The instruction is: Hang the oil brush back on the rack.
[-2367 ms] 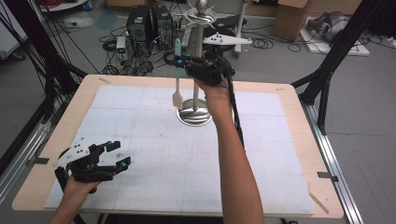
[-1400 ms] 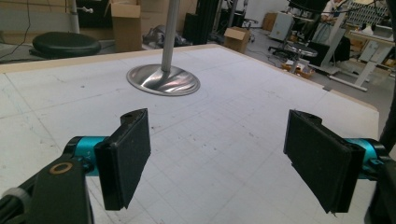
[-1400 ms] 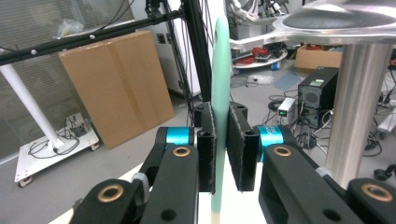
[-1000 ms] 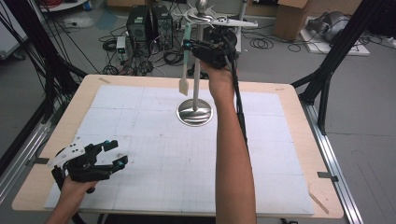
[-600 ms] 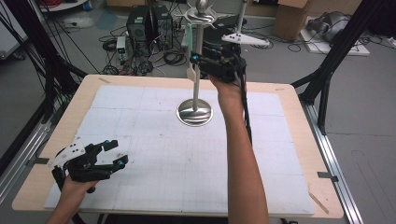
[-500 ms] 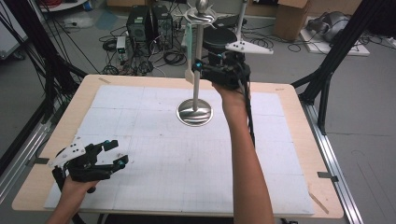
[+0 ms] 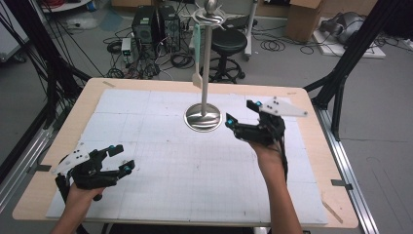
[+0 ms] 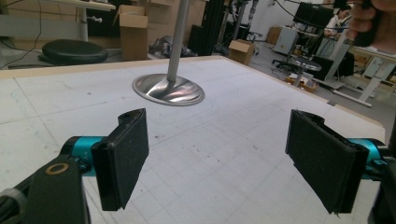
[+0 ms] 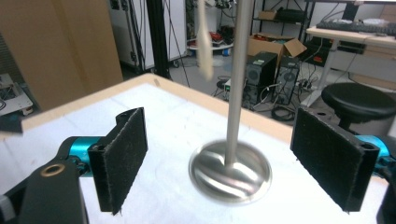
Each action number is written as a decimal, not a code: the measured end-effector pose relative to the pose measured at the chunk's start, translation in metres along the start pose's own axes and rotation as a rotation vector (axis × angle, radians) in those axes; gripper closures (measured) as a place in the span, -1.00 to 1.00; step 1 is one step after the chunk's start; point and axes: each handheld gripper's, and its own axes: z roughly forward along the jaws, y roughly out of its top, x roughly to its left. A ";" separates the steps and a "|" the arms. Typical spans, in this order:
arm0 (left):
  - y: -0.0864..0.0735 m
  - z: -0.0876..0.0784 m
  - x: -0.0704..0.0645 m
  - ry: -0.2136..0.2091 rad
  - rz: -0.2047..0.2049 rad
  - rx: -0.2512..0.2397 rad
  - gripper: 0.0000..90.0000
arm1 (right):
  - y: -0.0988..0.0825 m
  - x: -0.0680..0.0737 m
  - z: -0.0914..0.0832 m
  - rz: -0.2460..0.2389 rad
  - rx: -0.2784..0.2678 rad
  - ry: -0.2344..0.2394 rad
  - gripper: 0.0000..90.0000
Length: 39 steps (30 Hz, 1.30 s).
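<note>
— Left gripper point(image 7: 124, 157)?
— Held low over the near left corner of the mat point(image 7: 170, 161), one hand wrapped round its grip. Jaws spread wide, nothing between them. Same in the left gripper view point(image 8: 217, 163): two black pads far apart, bare gridded mat between, stand point(image 8: 168, 89) farther off.

— And the right gripper point(image 7: 241, 112)?
— Held just right of the stand's point(image 7: 205, 63) round base, near it but not touching. Pointed leftward at the pole. Jaws wide open as well, gripping nothing. Grey plate on top, cable trailing back along the forearm.

— Right gripper view?
— Looking along the open right gripper point(image 9: 217, 158) at the stand point(image 9: 236, 93): shiny base slightly blurred between the pads, pole rising out of the top edge.

— Where's the stand on the table point(image 7: 73, 122)?
— Upright on the mat, toward the far edge, roughly mid-width. Thin metal pole, domed base, small disc with prongs and a ball on top.

— Anything hanging from it?
— A spatula point(image 7: 197, 53), hung from the top disc just left of the pole, blade down, well above the mat. Teal upper part, pale blade. Also seen as a pale blurred strip point(image 9: 203, 42) beside the pole. Cannot tell how hooked on.

— Behind the table?
— A black stool point(image 7: 229, 39), computer towers, loose cables on the floor.
</note>
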 end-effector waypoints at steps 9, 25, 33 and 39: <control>-0.001 0.002 -0.001 0.017 0.008 0.002 -0.51 | -0.061 -0.005 -0.046 0.024 0.038 -0.055 -0.62; -0.005 0.007 -0.008 0.006 0.027 0.020 -0.50 | -0.125 -0.011 -0.103 0.086 0.033 -0.127 -0.62; -0.006 0.004 -0.011 0.002 0.033 0.012 -0.50 | -0.126 -0.008 -0.113 0.102 0.010 -0.145 -0.62; -0.009 0.006 -0.012 0.000 0.029 0.019 -0.50 | -0.126 -0.006 -0.112 0.095 0.008 -0.142 -0.62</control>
